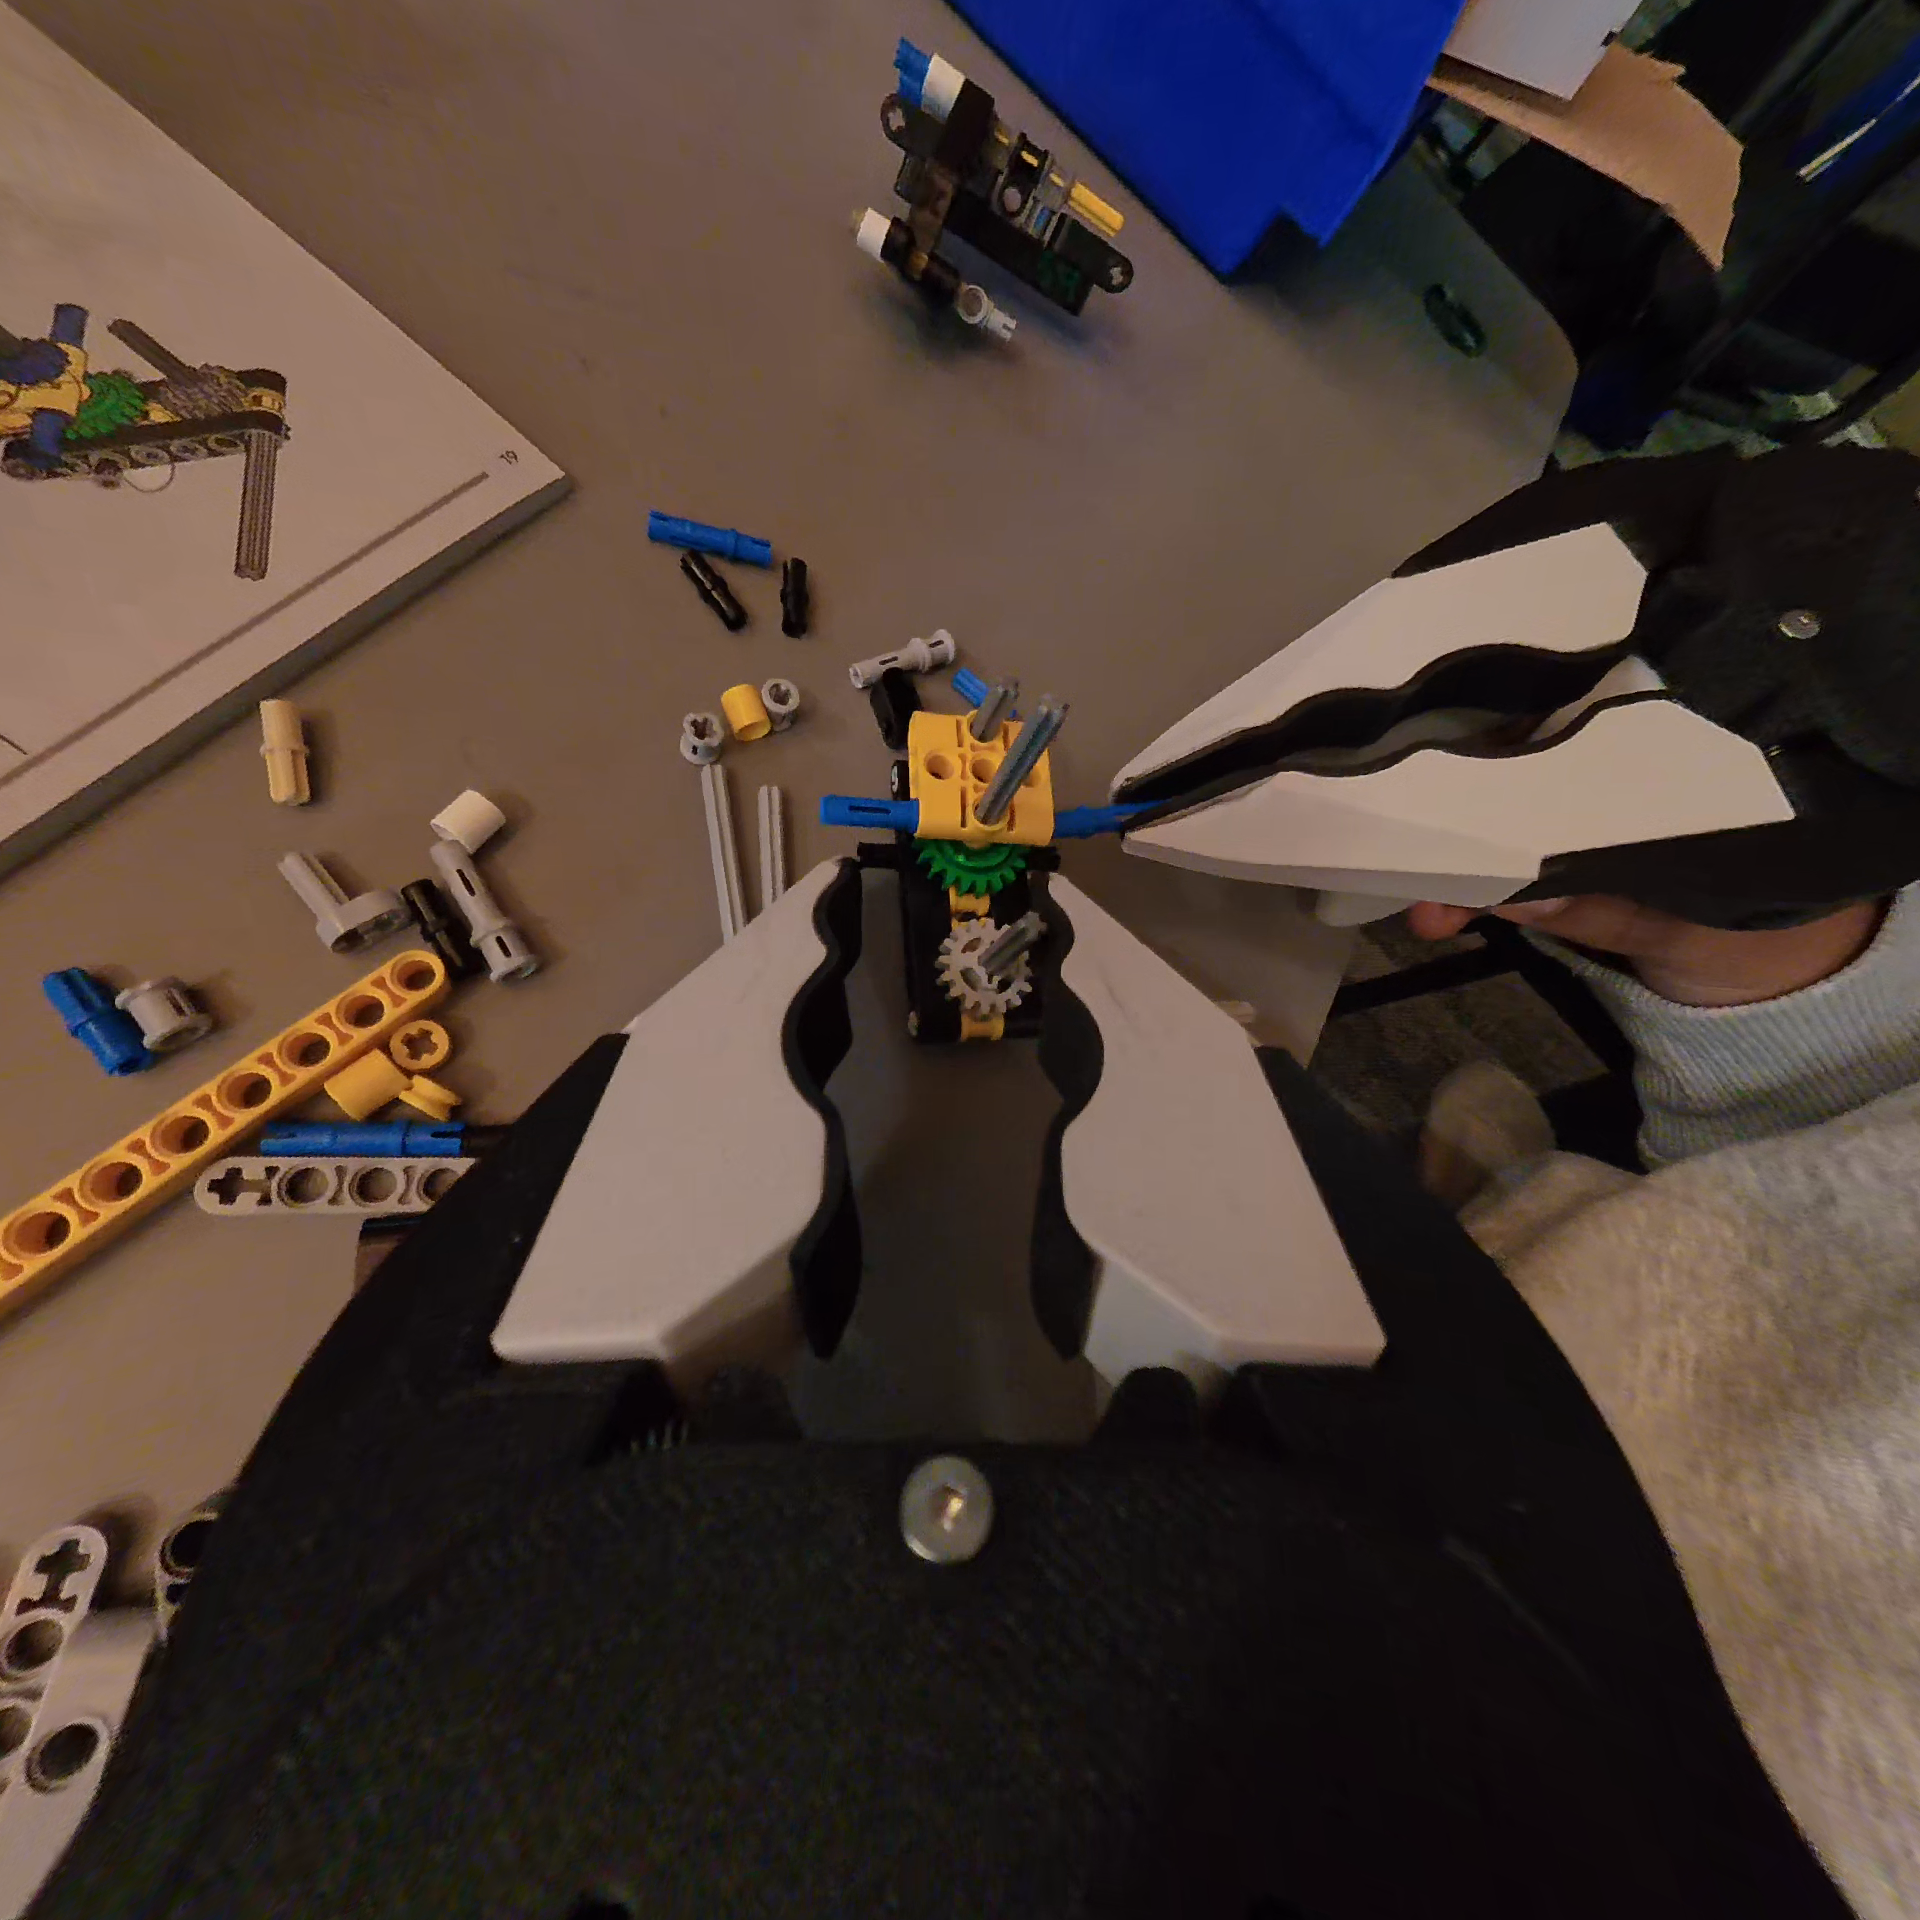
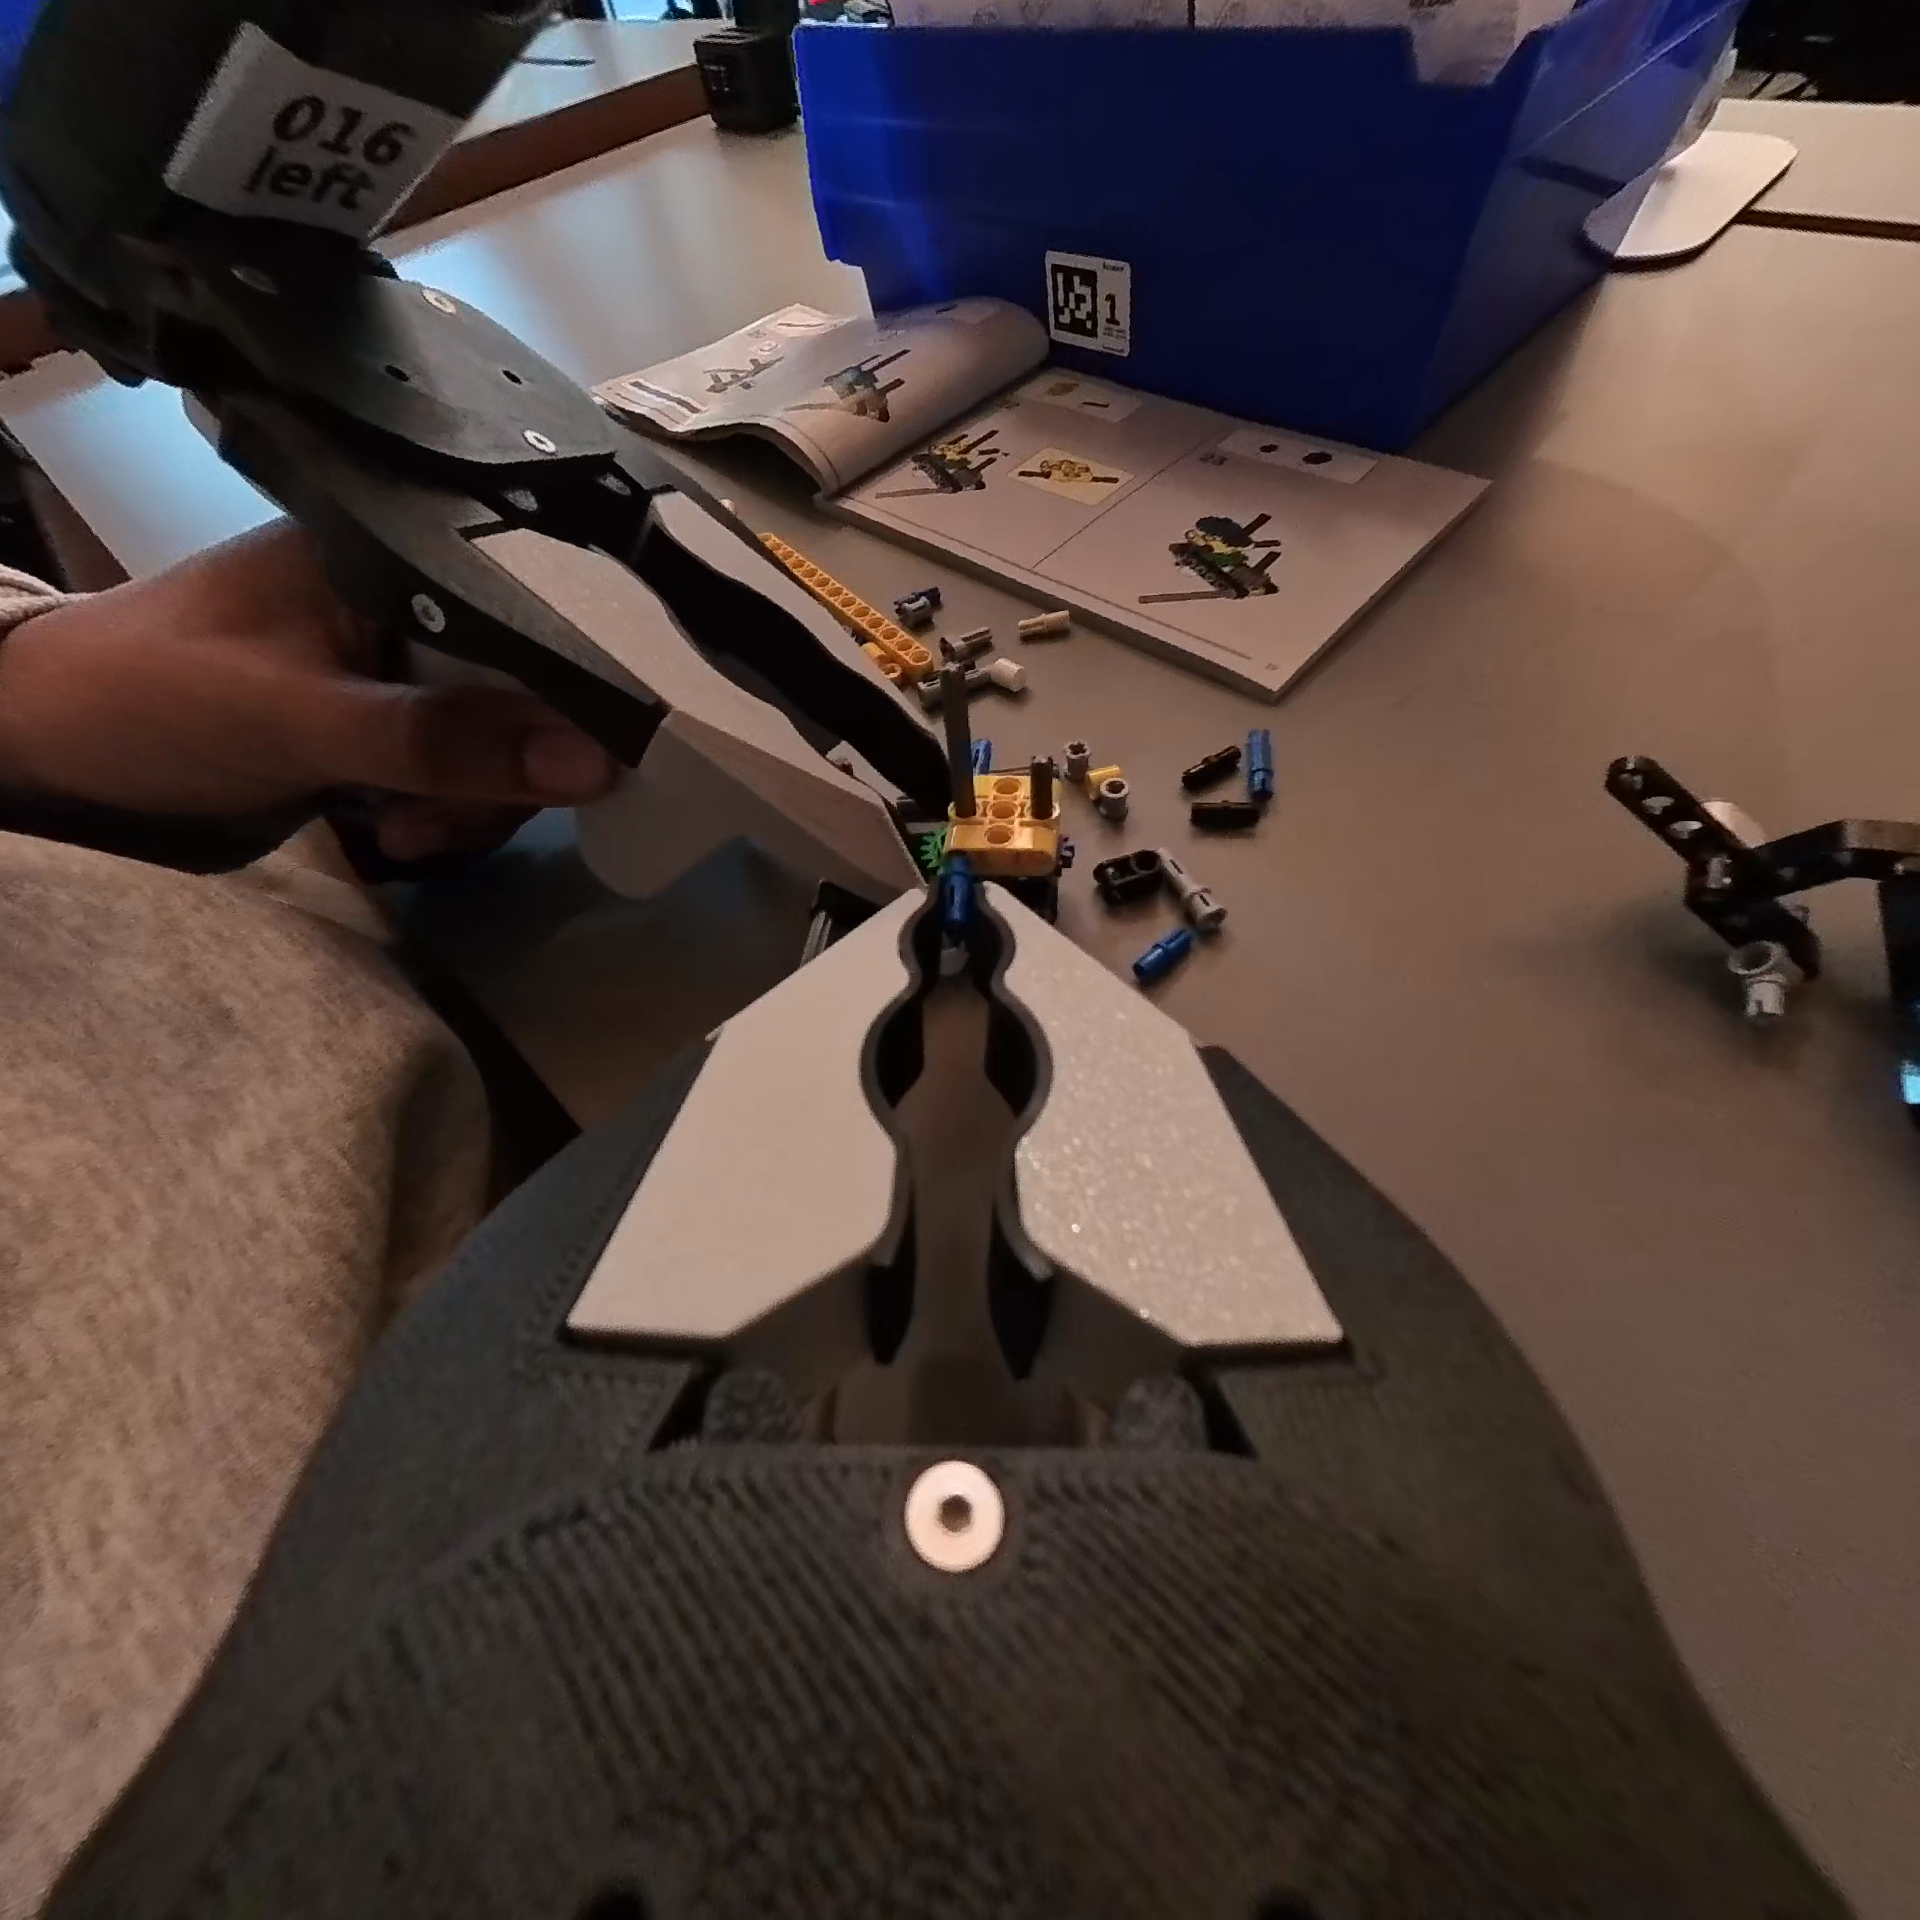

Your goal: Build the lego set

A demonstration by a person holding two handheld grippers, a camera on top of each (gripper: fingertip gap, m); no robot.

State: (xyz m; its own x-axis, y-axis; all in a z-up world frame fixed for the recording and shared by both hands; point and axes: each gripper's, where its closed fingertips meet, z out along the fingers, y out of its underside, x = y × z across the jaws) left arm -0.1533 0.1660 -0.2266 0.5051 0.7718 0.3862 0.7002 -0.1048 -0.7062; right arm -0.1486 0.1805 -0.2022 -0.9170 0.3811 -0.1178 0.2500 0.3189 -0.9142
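Observation:
My left gripper (image 1: 951, 883) is shut on a small gear assembly (image 1: 977, 997) and holds it upright over the table. The assembly is a black frame with a grey gear (image 1: 982, 971), a green gear (image 1: 966, 862) and a yellow block (image 1: 982, 774) on top, with grey axles through the block. Blue pins stick out of both sides of the block. My right gripper (image 2: 956, 909) comes in from the right and is shut on the right-hand blue pin (image 2: 958, 894). It also shows in the left wrist view (image 1: 1124, 821). The left gripper (image 2: 920, 800) shows in the right wrist view too.
An open instruction booklet (image 1: 208, 468) lies at the left. Loose parts lie between, among them a long yellow beam (image 1: 229, 1091), blue pins (image 1: 707, 535) and grey axles (image 1: 727, 862). A second black sub-assembly (image 1: 997, 197) and a blue bin (image 2: 1247, 208) stand farther back. A grey sleeve (image 1: 1714, 1351) shows at the right.

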